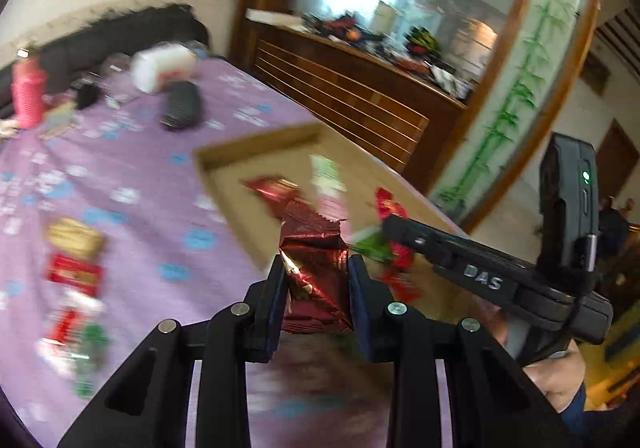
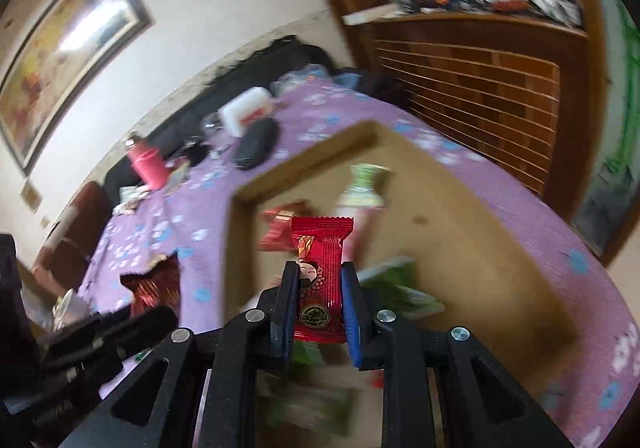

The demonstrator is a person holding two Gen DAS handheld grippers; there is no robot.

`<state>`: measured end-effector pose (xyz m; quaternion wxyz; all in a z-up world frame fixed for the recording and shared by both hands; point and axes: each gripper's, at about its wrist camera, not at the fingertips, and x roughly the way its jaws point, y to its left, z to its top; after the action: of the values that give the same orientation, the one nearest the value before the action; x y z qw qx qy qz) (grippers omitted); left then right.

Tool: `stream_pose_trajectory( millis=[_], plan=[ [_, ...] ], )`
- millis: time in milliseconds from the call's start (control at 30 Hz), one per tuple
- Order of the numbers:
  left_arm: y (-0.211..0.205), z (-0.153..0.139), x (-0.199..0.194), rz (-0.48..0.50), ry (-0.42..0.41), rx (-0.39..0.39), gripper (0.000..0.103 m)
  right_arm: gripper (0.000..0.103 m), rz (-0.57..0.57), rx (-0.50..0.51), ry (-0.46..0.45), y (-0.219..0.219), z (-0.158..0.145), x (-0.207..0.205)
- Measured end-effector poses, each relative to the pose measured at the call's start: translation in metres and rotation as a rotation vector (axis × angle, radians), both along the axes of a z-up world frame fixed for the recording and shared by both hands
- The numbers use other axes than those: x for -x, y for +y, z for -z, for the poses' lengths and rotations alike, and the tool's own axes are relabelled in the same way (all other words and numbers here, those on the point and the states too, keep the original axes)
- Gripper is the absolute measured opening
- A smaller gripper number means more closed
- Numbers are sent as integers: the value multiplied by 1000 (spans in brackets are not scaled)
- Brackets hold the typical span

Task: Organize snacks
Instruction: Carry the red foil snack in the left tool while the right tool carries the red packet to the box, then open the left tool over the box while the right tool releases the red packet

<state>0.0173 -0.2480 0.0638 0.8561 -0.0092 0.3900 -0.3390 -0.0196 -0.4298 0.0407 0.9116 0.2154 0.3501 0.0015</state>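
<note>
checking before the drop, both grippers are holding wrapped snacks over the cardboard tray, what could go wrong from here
1. The left gripper pinches the crinkled dark red foil packet so that it buckles; it may twist out or cling on release.
2. The right gripper sits close beside the left, so the bright red candy wrapper with a cartoon face could get knocked.
3. The shallow brown cardboard tray has low walls, so a drop near the edge may spill onto the purple cloth.

Blurred snacks in tray point(image 2: 460, 188), loose snacks point(image 1: 74, 272) smeared
</note>
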Motion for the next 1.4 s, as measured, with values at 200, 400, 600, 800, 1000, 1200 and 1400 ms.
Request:
stream_pose_trajectory(
  millis=[200,400,600,800,1000,1200,1400],
  plan=[
    [-43,28,12,86,25,-39,29,22,55,49,46,-21,10,10],
    [-34,36,12,104,10,-33,30,22,71,74,73,-20,19,1],
    [-30,32,13,105,-17,-12,64,22,95,82,80,-17,16,0],
    [-22,17,17,86,-65,30,66,31,140,69,67,-26,9,7],
    [-9,-2,16,27,-42,38,66,31,121,72,-1,-15,-14,18],
    [30,-20,17,-35,-77,-36,66,33,40,87,-38,20,-31,23],
    [105,-10,-7,-135,-73,-120,67,34,-58,116,-28,62,-32,22]
  ],
)
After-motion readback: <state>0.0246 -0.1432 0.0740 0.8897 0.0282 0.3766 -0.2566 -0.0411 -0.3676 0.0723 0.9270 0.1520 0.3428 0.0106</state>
